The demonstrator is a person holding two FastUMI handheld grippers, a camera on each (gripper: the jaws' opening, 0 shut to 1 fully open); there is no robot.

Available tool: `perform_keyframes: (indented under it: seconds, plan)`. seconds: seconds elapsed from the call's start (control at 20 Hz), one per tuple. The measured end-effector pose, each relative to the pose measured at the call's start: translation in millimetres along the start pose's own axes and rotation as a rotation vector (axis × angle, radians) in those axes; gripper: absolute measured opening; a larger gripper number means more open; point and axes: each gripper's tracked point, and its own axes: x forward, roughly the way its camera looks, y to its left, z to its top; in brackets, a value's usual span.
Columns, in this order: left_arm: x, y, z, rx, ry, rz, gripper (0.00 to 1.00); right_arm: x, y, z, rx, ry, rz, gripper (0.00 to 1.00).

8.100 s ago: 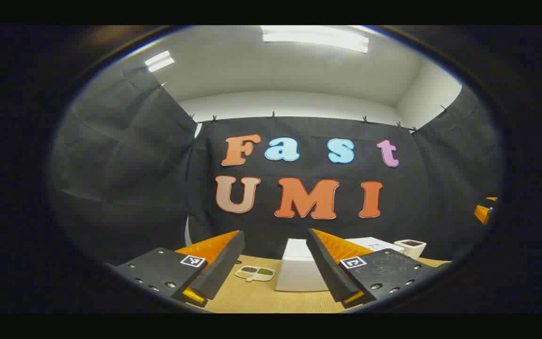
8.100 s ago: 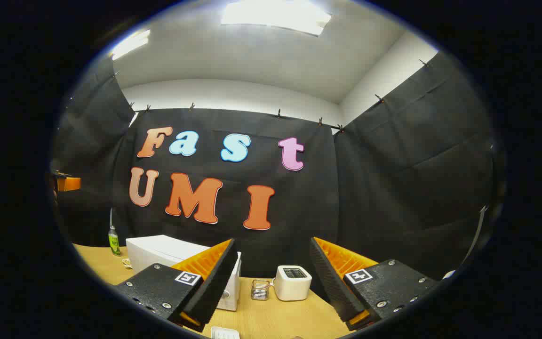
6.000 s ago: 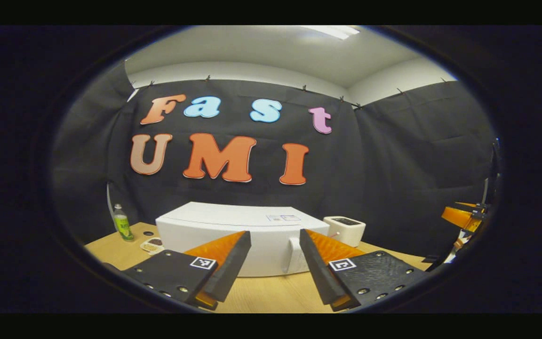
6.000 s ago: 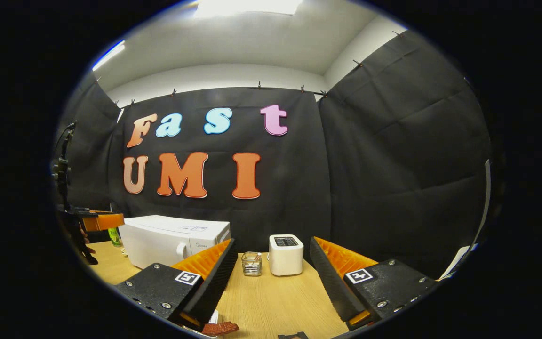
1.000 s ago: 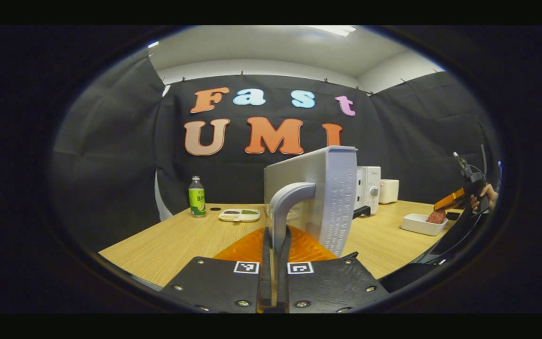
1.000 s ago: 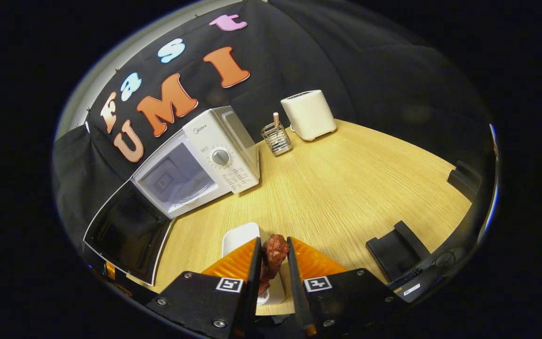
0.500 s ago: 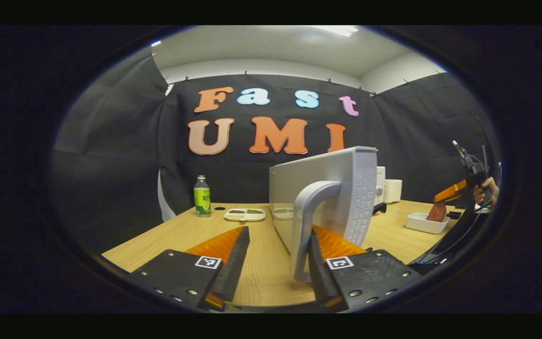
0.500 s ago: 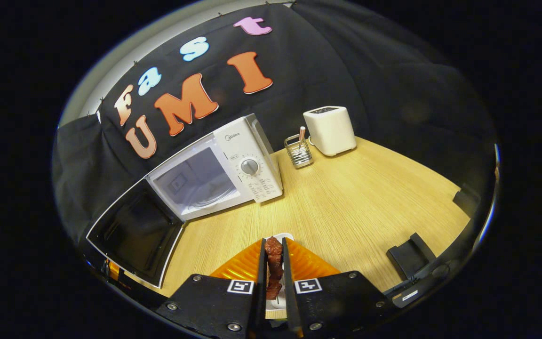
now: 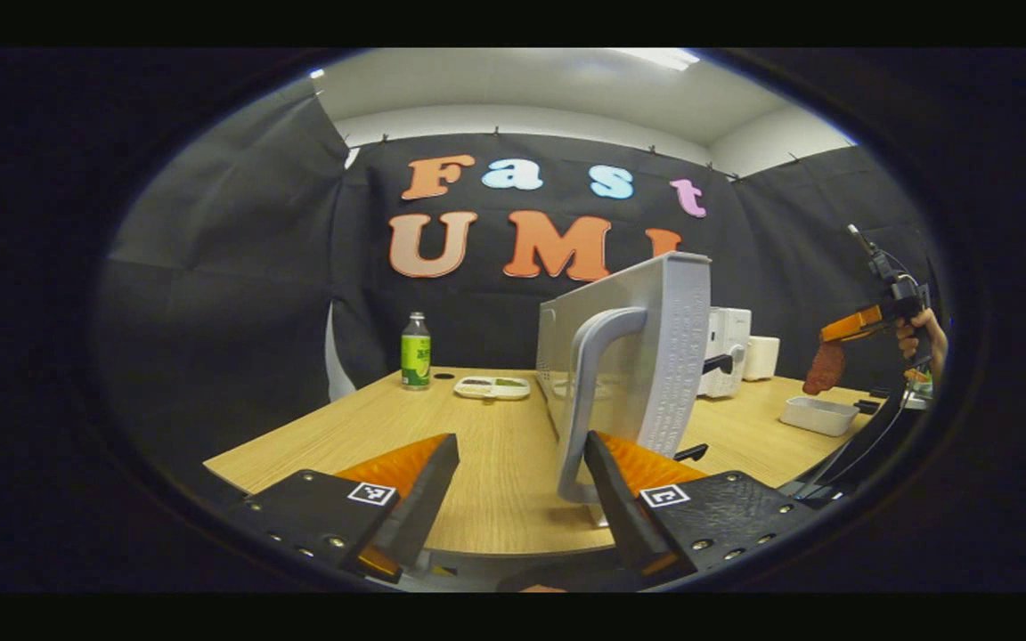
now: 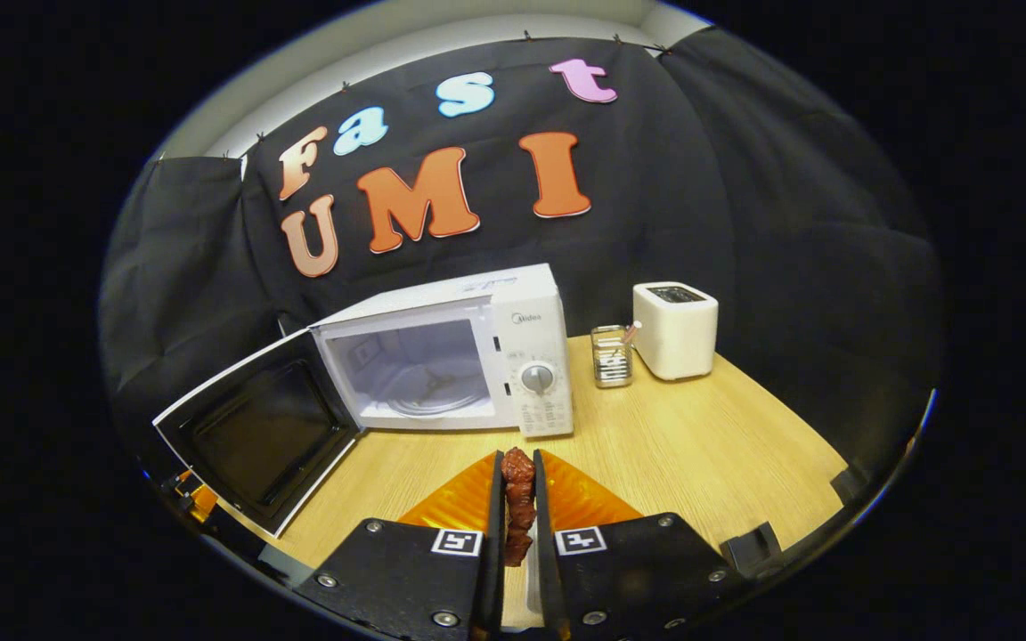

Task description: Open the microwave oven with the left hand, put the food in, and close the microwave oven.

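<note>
Door [image 9: 655, 356] comes first, in the left gripper view: it stands swung out, edge-on to you, rigid on its hinge by the look of it, and the handle [image 9: 589, 392] is the place to take it when you close. Your left gripper [image 9: 513, 499] is spread wide and empty, the handle just inside its right finger; whether they touch I cannot tell. Off at the right, over the table's [image 9: 442, 436] right edge, the right gripper [image 9: 847, 328] holds the meat [image 9: 825, 367] hanging above a white dish [image 9: 820, 414].

In the right gripper view, your right gripper [image 10: 517, 499] is nearly closed, both fingers pressing the meat [image 10: 518, 503]. I judge it light, soft and a bit greasy, so grip it mid-body and don't squeeze harder. The microwave [image 10: 477, 356] sits toward the table's back edge, cavity open straight ahead.
</note>
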Motion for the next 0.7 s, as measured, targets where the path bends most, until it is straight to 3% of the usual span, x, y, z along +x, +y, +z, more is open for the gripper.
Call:
perform_keyframes:
  seconds: [0.45, 0.7]
  plan:
    - [-15.0, 41.9, 15.6, 0.094, 0.009, 0.138, 0.82, 69.0, 87.5, 38.8, 0.034, -0.056, 0.137, 0.16]
    - [-27.2, 61.1, 12.2, 0.086, 0.021, 0.197, 0.82, 121.5, 129.4, 48.1, 0.11, -0.081, 0.177, 0.16]
